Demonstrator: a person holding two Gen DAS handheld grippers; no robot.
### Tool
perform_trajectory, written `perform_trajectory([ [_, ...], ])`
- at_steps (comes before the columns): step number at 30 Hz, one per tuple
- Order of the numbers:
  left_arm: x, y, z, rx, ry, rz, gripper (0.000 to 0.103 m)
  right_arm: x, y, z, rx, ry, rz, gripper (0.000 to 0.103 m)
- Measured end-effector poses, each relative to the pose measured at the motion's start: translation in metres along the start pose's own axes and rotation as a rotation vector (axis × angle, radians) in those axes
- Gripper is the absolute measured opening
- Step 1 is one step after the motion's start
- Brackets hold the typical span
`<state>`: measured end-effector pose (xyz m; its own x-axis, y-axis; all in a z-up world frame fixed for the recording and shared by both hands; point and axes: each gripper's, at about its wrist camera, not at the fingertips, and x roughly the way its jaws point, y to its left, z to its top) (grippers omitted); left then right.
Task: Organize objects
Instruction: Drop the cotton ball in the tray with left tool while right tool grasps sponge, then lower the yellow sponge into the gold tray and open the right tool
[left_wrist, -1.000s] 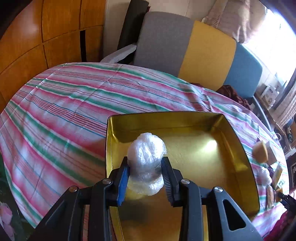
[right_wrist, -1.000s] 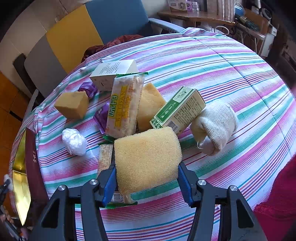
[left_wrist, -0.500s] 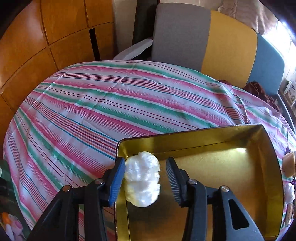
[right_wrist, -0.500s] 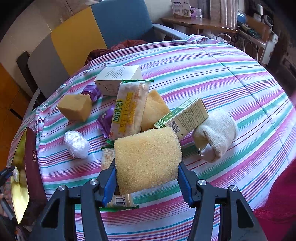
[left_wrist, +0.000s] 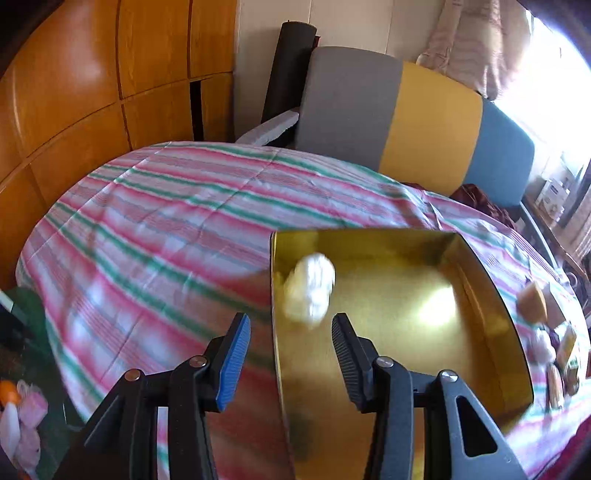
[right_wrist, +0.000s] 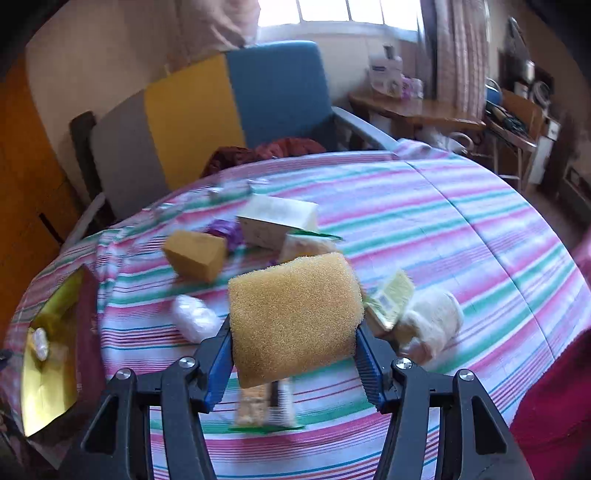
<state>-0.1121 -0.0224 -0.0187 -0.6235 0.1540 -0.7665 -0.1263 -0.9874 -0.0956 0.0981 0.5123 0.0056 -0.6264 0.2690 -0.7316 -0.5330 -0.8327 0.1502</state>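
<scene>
We are seeing the left gripper (left_wrist: 290, 354) standing partly open and empty, its jaws having just been opening, while the crinkled white plastic-wrapped ball (left_wrist: 312, 293) is lying in the gold tin (left_wrist: 491, 295) — and the right gripper (right_wrist: 293, 356) is clamping a coarse yellow sponge (right_wrist: 293, 314) above the striped tablecloth (right_wrist: 424, 229).

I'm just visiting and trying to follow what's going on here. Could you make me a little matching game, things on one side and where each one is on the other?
Things:
1. yellow sponge
2. white plastic wad
3. white sock
4. brown block

Places:
A. lying in the gold tin
B. on the striped cloth, beside the green carton
C. clamped in the right gripper
D. on the cloth, next to the purple wrapper

Pairs: 1-C, 2-A, 3-B, 4-D
</scene>
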Motion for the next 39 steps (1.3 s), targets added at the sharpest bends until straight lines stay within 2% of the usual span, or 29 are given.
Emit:
perform_trajectory([
  [3,-0.009,0.007,-0.019,-0.026,0.014,-0.019,0.046,-0.012,0.042,0.004,-0.095,-0.024,0.065,0.059],
  [6,-0.015,0.016,-0.033,-0.07,0.023,-0.049,0.046,-0.017,0.106,0.003,-0.221,-0.009,0.18,0.06],
  [13,-0.028,0.036,-0.054,-0.099,0.02,-0.052,0.046,0.002,0.27,-0.029,-0.526,0.115,0.421,0.061],
  [18,-0.026,0.055,-0.061,-0.149,0.036,-0.055,0.046,0.038,0.36,-0.061,-0.659,0.244,0.489,0.061],
  [21,-0.024,0.063,-0.062,-0.171,0.038,-0.049,0.046,0.061,0.402,-0.079,-0.711,0.299,0.486,0.061],
  [24,-0.021,0.072,-0.063,-0.191,0.039,-0.031,0.046,0.083,0.433,-0.092,-0.738,0.334,0.474,0.064],
  [27,-0.017,0.078,-0.065,-0.201,0.04,-0.018,0.046,0.1,0.451,-0.101,-0.725,0.386,0.509,0.069],
  [30,-0.012,0.08,-0.066,-0.208,0.048,-0.009,0.046,0.106,0.461,-0.109,-0.726,0.39,0.509,0.07],
  [34,-0.011,0.079,-0.067,-0.207,0.049,-0.001,0.046,0.095,0.455,-0.104,-0.704,0.36,0.584,0.091],
  [39,-0.016,0.075,-0.067,-0.192,0.031,0.008,0.046,0.084,0.442,-0.098,-0.701,0.326,0.603,0.091],
])
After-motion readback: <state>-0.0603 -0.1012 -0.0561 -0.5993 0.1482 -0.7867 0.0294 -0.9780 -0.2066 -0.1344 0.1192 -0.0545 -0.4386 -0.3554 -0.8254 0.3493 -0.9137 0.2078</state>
